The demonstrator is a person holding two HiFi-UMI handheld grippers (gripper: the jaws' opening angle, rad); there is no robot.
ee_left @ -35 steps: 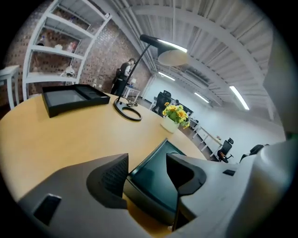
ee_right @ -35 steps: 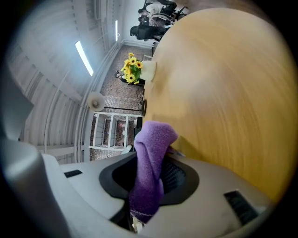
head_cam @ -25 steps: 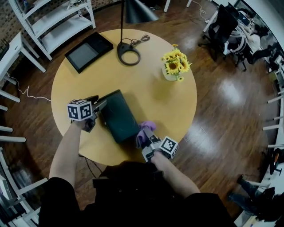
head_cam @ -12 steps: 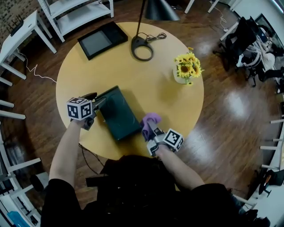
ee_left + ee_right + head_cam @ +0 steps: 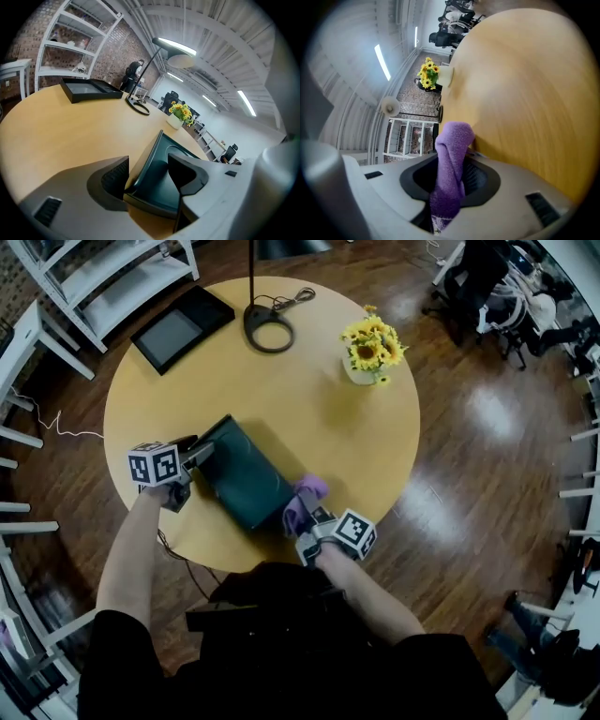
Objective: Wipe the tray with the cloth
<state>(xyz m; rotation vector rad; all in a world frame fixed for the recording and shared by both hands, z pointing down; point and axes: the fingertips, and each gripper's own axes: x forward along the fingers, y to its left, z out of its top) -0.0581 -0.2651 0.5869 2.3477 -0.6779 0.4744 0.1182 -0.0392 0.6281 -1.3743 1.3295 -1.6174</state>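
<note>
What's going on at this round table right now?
A person is working with two hand-held grippers. The left gripper grips the dark green tray by its rim, steadying it on the round table. The right gripper is shut on a purple cloth, held at the tray's near corner. Whether the cloth touches the tray is unclear.

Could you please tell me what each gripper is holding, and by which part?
The left gripper clamps the dark tray by the rim at one corner; the right gripper pinches the purple cloth around its bunched middle.
</note>
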